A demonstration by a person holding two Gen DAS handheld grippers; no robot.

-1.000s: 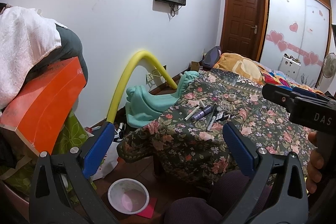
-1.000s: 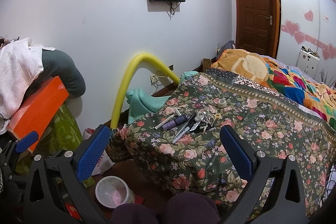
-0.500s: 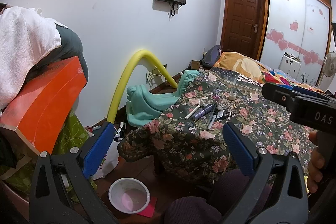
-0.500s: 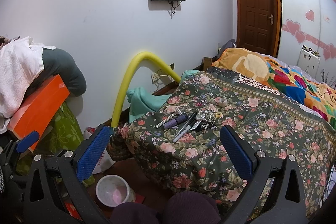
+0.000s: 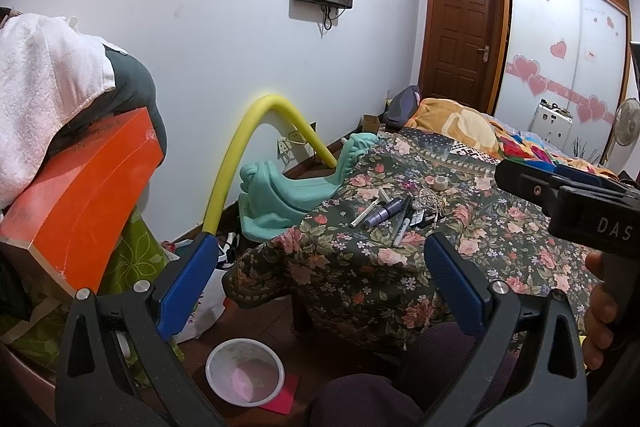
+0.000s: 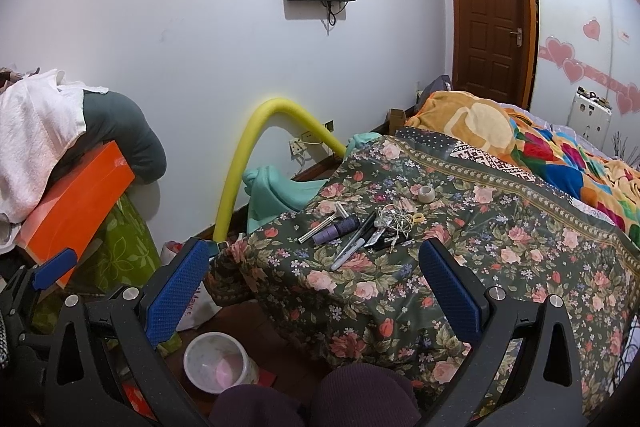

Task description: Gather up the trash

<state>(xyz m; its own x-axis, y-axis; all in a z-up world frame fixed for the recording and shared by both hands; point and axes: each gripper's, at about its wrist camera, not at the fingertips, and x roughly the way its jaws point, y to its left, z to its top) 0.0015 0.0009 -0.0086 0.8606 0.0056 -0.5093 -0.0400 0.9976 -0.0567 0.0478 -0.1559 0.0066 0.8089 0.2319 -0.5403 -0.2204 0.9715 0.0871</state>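
Left wrist view: my left gripper point(image 5: 320, 275) has its blue pads point(image 5: 186, 289) spread wide apart, holding nothing, raised above the near corner of the floral bedspread point(image 5: 500, 251). Right wrist view: my right gripper point(image 6: 316, 287) is likewise wide apart and empty, poised above the same corner; its black body also shows at the right edge of the left view, gripped by my hand point(image 5: 600, 315).

Beyond the pads, the task's items lie in a small cluster of clutter point(image 6: 360, 229) on the bedspread: a purple tube point(image 6: 336, 230), pens point(image 6: 354, 243), a tangle of thin white cord point(image 6: 394, 219) and a small roll of tape point(image 6: 427, 193) just behind. Which of these count as trash I cannot tell. Below, on the floor beside my knee, stands a white bin point(image 6: 218, 363) with a pink liner visible inside.

Risks, as I judge them: the soft, draped bedspread may pinch up with a slim pen, dragging the other items off the edge. The cord may snag neighbours and lift them together. The bin's mouth is narrow and partly hidden behind my knee, so a release from above could miss it.
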